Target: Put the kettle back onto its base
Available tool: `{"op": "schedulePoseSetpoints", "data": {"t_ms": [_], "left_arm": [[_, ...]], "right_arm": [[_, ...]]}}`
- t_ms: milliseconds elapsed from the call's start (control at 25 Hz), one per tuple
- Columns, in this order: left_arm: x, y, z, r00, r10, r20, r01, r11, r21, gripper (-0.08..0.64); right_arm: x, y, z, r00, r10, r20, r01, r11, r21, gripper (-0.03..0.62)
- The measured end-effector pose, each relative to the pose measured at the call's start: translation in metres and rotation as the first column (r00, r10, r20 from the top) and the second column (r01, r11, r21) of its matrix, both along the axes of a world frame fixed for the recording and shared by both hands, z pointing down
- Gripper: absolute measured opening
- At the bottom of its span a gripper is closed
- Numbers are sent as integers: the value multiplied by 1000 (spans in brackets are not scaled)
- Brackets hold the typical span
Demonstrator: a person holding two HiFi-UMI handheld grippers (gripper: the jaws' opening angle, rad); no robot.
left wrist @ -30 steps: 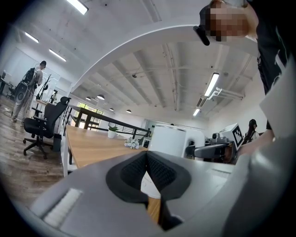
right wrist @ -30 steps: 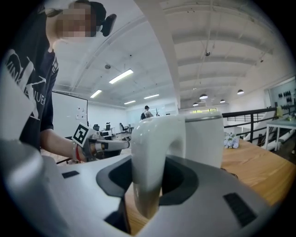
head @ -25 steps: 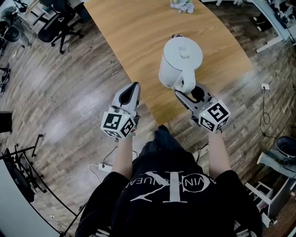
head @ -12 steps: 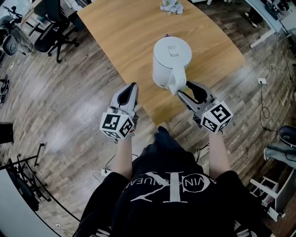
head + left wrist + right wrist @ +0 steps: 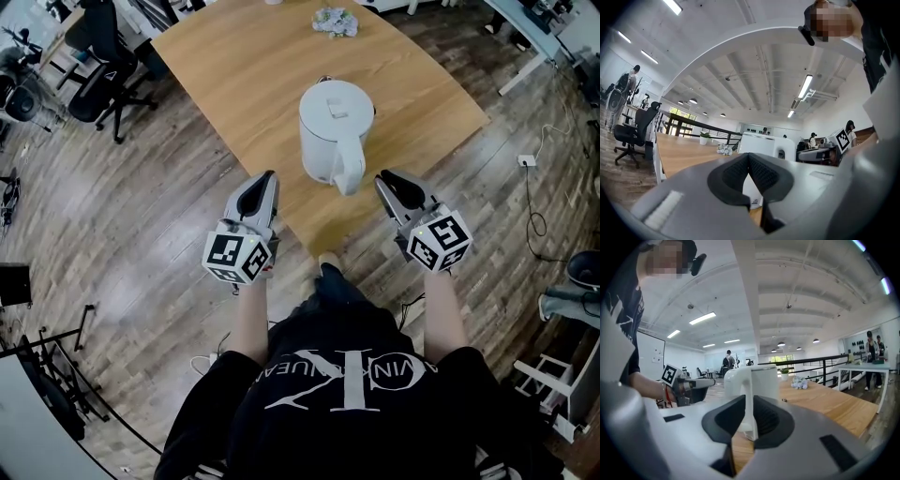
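The white kettle [image 5: 333,127] stands upright on the wooden table [image 5: 234,66] near its front edge, with its handle [image 5: 349,169] turned toward me. A base under it cannot be made out. My right gripper [image 5: 392,180] hangs just right of the handle, clear of it. Its jaws have just been closing and now stand a narrow gap apart with nothing between them. In the right gripper view [image 5: 749,401] the kettle [image 5: 766,378] shows ahead through that gap. My left gripper [image 5: 264,180] hovers left of the kettle at the table's edge, pads [image 5: 761,173] together and empty.
A small bunch of flowers [image 5: 333,21] lies at the table's far end. Office chairs [image 5: 98,42] stand on the wood floor to the left. A socket and cable [image 5: 525,161] lie on the floor to the right. People stand in the background [image 5: 872,345].
The right gripper has drawn back from the kettle's handle, toward the right, and its jaws have narrowed. The kettle stays on the table. The left gripper has barely shifted.
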State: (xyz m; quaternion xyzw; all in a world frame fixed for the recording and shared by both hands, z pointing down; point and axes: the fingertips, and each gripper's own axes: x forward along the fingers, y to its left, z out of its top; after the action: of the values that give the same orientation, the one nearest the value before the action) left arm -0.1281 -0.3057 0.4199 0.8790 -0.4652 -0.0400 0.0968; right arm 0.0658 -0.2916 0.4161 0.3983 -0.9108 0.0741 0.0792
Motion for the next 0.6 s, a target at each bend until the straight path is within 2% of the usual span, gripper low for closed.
{"op": "schedulePoseSetpoints", "data": {"t_ms": [280,600], "left_arm": [[2,0,-9,1000,9,30,-9,1000,20,11],[-7,1,-16,999,-6,38,5,1000,29,11]], "right_arm": [[14,-7,-6,996,85,3,-85,996,1,34],[18,-10,-13,993,112,31,-112,994,8,25]]}}
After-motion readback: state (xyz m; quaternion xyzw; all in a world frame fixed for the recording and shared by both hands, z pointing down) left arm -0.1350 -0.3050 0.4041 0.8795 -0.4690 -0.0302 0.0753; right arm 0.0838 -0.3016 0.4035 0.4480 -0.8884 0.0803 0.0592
